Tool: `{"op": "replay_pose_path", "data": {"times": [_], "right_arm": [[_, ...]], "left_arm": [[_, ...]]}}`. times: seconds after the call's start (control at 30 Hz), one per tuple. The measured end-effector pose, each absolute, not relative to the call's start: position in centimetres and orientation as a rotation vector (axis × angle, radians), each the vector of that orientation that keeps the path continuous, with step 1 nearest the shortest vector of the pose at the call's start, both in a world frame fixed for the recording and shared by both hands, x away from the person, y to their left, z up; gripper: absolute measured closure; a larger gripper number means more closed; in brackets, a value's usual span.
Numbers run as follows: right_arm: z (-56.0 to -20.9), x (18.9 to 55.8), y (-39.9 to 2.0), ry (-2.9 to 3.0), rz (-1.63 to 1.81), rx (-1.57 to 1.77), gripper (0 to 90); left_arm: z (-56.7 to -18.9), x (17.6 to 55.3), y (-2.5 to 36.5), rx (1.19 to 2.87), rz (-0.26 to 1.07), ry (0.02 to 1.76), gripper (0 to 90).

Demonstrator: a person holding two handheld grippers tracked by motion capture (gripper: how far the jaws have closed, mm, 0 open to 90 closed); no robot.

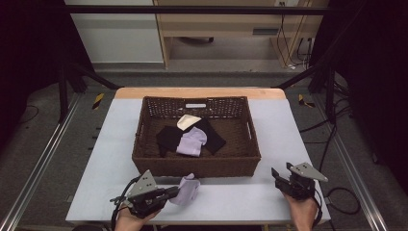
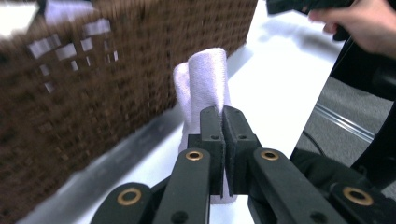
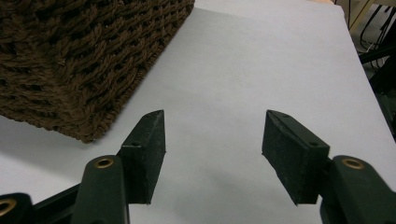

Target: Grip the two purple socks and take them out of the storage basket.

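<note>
At 6 o'clock of the basket [image 1: 144, 161], our left claw [image 1: 174, 191] clamps a lilac sock [image 1: 187, 188]; right claw [image 1: 281, 172] gapes empty, sock not yet binned.

left hand-held gripper [image 1: 169, 193] — jaws pinched together | right hand-held gripper [image 1: 281, 170] — jaws spread

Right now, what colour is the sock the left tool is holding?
Pale lilac. The sock shows best in the left gripper view, pinched in the left tool.
</note>
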State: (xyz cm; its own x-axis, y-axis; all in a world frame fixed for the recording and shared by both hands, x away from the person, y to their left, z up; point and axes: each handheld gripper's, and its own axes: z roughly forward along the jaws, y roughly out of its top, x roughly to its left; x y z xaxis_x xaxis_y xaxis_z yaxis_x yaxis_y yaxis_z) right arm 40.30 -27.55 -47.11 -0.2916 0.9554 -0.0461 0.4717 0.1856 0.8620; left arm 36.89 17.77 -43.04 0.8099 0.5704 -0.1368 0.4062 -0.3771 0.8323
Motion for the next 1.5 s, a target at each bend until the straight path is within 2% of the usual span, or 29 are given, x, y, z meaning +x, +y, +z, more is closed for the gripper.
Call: {"op": "replay_pose_path", "data": {"times": [0.2,0.27,0.3,0.33,0.37,0.4,0.5,0.53,0.87,1.07,1.23,1.5], "right_arm": [[-47.5,40.5,-27.6,1.870,1.013,1.342,39.0],[-47.5,40.6,-27.6,1.867,1.014,1.338,38.8],[-47.5,40.5,-27.5,1.867,1.016,1.342,38.6],[-47.5,40.6,-27.5,1.870,1.015,1.340,38.3],[-47.5,40.6,-27.5,1.873,1.012,1.340,38.0],[-47.5,40.6,-27.5,1.873,1.012,1.340,38.0],[-47.5,40.6,-27.5,1.874,1.015,1.338,37.9],[-47.5,40.6,-27.5,1.874,1.015,1.338,37.9],[-47.3,40.4,-27.7,1.855,1.030,1.351,38.0],[-47.1,40.5,-27.8,1.845,1.033,1.346,38.3],[-47.1,40.5,-27.8,1.848,1.034,1.345,38.6],[-47.1,40.7,-27.8,1.847,1.034,1.342,38.9]], "left_arm": [[-45.2,38.2,18.0,2.083,0.254,0.805,85.2],[-45.4,38.3,18.0,2.089,0.264,0.819,77.9],[-45.5,38.4,18.0,2.099,0.265,0.830,77.9],[-45.7,38.5,18.0,2.104,0.267,0.848,73.4],[-45.7,38.4,18.0,2.104,0.276,0.856,62.5],[-45.7,38.4,18.0,2.103,0.290,0.862,62.5],[-45.1,38.0,18.2,2.088,0.350,0.876,49.8],[-45.1,38.0,18.2,2.088,0.350,0.876,48.8],[-41.1,38.1,19.2,1.952,0.404,0.889,43.0],[-37.0,39.4,18.5,1.889,0.469,0.841,41.8],[-33.3,42.7,17.3,1.848,0.488,0.824,41.6],[-32.0,48.1,15.2,1.870,0.553,0.872,41.5]]}}
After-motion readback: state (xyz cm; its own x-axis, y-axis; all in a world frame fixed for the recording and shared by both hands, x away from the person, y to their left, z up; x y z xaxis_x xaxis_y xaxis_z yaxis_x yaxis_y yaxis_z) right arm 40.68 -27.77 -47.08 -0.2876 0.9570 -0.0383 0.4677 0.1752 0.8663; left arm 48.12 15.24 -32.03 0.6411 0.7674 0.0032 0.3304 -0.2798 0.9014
